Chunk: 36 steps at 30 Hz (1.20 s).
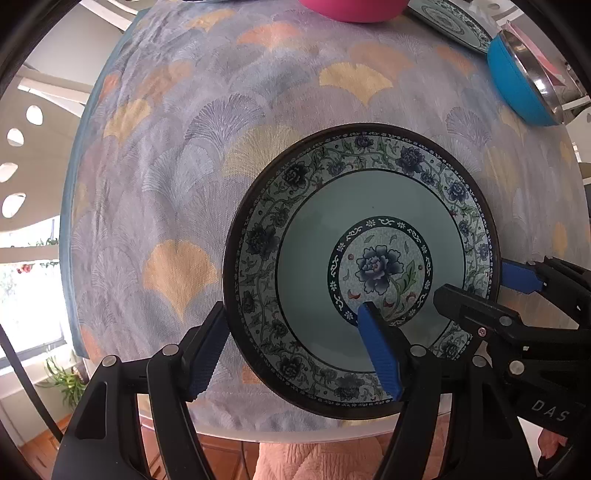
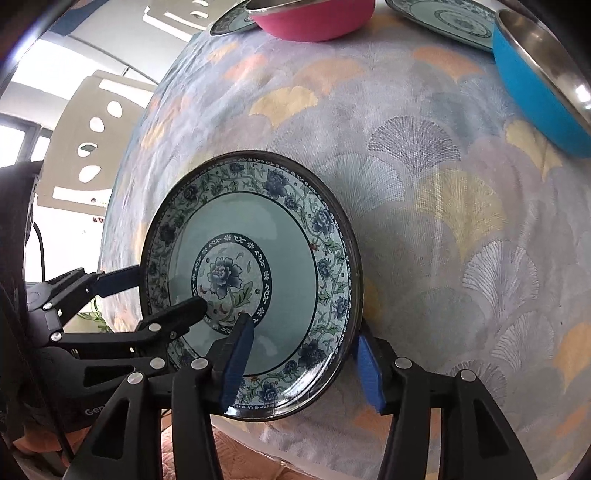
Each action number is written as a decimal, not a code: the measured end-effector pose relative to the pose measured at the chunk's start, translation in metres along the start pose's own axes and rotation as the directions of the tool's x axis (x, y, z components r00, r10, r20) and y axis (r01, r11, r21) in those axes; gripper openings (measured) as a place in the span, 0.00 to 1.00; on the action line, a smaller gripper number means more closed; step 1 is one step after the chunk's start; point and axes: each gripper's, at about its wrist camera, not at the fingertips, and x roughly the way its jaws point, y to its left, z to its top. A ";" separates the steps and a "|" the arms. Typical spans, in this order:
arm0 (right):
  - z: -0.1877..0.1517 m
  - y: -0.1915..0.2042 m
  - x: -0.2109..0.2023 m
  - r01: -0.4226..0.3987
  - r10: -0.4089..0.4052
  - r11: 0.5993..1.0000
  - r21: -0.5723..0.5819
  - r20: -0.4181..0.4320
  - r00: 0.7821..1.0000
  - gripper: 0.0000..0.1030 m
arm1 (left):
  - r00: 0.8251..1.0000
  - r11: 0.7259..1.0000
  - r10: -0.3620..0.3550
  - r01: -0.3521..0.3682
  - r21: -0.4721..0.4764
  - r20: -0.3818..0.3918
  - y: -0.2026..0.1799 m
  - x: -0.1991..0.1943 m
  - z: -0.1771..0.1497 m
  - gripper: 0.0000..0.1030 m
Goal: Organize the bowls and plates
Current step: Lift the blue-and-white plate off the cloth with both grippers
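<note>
The floral plate lay flat on the counter, near its front edge, on a cloth patterned with fan-shaped leaves. Both tools straddled the plate's rim. The left tool stood with jaws released, one pad outside the rim at about 8 o'clock of the plate, the other over the plate's inner well, neither visibly pressing. The right tool likewise stood released, one pad over the well and one outside the rim at about 5 o'clock in its own view. At 12 o'clock sat a pink bowl, at 2 o'clock a blue bowl, with a second floral plate between them.
</note>
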 end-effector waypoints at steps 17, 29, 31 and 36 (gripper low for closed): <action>-0.005 0.002 -0.001 0.004 -0.003 0.999 -0.040 0.019 1.000 0.53 | 1.000 1.000 -0.004 0.004 -0.025 -0.015 0.004 0.005 -0.004 0.74; -0.009 0.006 -0.001 0.019 -0.017 0.997 -0.075 0.026 1.000 0.54 | 0.999 0.996 -0.019 0.015 -0.087 -0.040 0.024 0.018 -0.021 0.84; -0.011 0.006 -0.001 0.013 -0.011 0.997 -0.073 0.027 1.000 0.54 | 0.999 0.995 -0.026 0.022 -0.099 -0.042 0.029 0.020 -0.027 0.84; -0.014 0.002 -0.003 0.001 0.000 0.998 -0.070 0.026 1.000 0.54 | 0.999 0.992 -0.029 0.023 -0.121 -0.043 0.037 0.024 -0.040 0.84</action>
